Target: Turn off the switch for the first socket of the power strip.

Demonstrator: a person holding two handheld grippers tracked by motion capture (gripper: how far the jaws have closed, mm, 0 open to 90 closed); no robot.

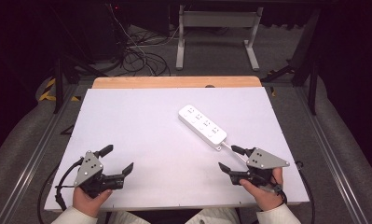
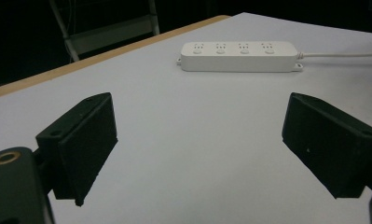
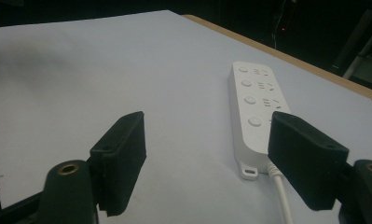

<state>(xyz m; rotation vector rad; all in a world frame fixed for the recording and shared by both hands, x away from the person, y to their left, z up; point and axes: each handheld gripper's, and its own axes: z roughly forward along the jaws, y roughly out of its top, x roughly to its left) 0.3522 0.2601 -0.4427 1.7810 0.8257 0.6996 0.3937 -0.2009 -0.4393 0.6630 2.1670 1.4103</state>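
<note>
A white power strip with several sockets lies at an angle right of the table's middle; its white cable runs toward the right hand. In the left gripper view the power strip lies far ahead, and the left gripper has its jaws wide apart with nothing between them. That left gripper rests near the front left of the table. The right gripper sits at the front right, open and empty, just short of the strip's near end. In its own view the right gripper points at the power strip.
The white table top has a wooden strip along its far edge. Behind it stand a white frame and loose cables on the floor. Grey padded rails run along both sides.
</note>
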